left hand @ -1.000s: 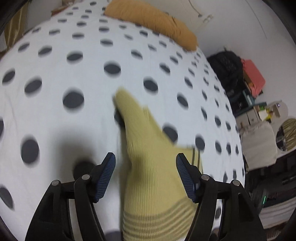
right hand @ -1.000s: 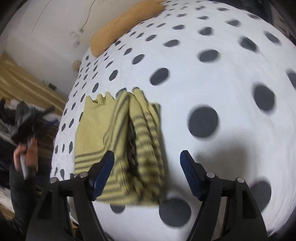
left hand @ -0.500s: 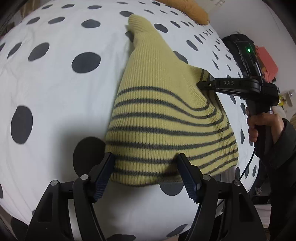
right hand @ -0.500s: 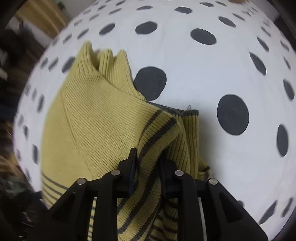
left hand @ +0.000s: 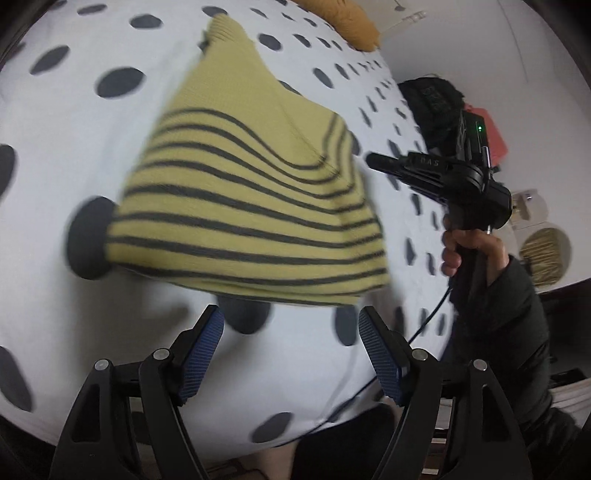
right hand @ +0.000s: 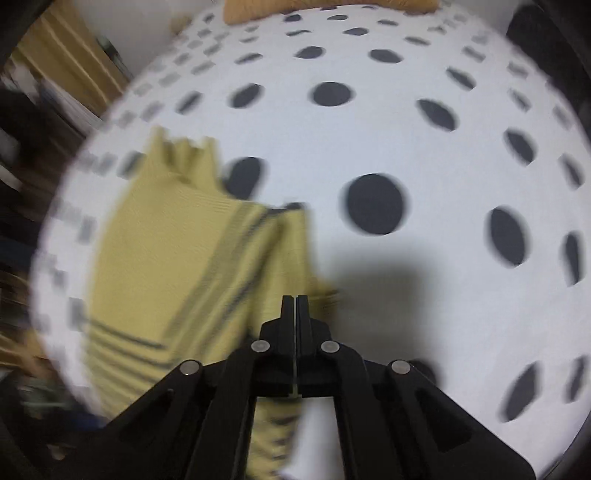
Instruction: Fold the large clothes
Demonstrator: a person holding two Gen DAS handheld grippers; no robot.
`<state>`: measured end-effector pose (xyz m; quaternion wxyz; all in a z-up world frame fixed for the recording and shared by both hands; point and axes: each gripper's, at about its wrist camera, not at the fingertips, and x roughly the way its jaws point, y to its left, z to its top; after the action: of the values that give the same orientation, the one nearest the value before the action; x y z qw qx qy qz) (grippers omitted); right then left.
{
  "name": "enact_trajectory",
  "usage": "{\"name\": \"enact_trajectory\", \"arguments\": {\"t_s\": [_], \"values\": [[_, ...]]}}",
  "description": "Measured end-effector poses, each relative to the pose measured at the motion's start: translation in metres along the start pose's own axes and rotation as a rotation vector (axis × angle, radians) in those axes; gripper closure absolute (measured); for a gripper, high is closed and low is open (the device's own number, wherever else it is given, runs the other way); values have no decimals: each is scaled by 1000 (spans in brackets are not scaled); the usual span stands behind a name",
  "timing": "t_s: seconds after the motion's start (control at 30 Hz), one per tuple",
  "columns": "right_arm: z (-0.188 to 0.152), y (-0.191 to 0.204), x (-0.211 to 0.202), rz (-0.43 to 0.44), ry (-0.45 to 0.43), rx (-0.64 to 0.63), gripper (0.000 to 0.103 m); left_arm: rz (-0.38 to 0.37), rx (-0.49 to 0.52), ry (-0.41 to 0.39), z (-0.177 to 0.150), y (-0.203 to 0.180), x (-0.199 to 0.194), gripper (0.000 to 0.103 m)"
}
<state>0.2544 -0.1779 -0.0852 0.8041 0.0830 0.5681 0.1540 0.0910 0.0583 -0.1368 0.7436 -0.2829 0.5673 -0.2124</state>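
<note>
A folded yellow striped sweater [left hand: 251, 192] lies on a dotted bedspread [left hand: 74, 155], the left gripper [left hand: 290, 354] wide open just below it, the right gripper [right hand: 296, 299] (jaws pressed together, empty) just beside it.

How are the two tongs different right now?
The left tongs stand wide open, with blue ribbed pads showing; the right tongs are shut tight, fingers pressed together. The left tongs hold nothing, short of the folded yellow knit sweater with dark stripes; the right tongs sit beside its edge. Both are black, over the white polka-dot bedspread.

Sweater [left hand: 243, 192] on bed [left hand: 74, 122], pillow [left hand: 347, 26] behind, bag [left hand: 432, 107] right
</note>
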Motion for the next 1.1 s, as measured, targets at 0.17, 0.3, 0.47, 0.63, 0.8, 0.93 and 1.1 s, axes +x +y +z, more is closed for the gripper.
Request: {"name": "enact_trajectory", "arguments": {"t_s": [0.17,0.3,0.47,0.63,0.8,0.93,1.1], "values": [[2,27,10,-43,25,-77,37,-106,-64,25,4,-10,41,23],[24,33,22,20,57,-80,37,-148,-168,31,8,-3,66,23],[33,39,64,-35,172,-135,70,-56,-163,2,16,0,77,66],[16,77,46,-212,175,-327,88,54,88,-95,8,-39,44,92],[-21,78,27,-313,201,-423,89,101,122,-29,-11,-32,47,92],[-34,24,53,-231,278,-200,86,65,-93,134,-19,19,85,97],[-60,10,-23,54,18,-14,38,21,-98,49,-25,20,52,67]]}}
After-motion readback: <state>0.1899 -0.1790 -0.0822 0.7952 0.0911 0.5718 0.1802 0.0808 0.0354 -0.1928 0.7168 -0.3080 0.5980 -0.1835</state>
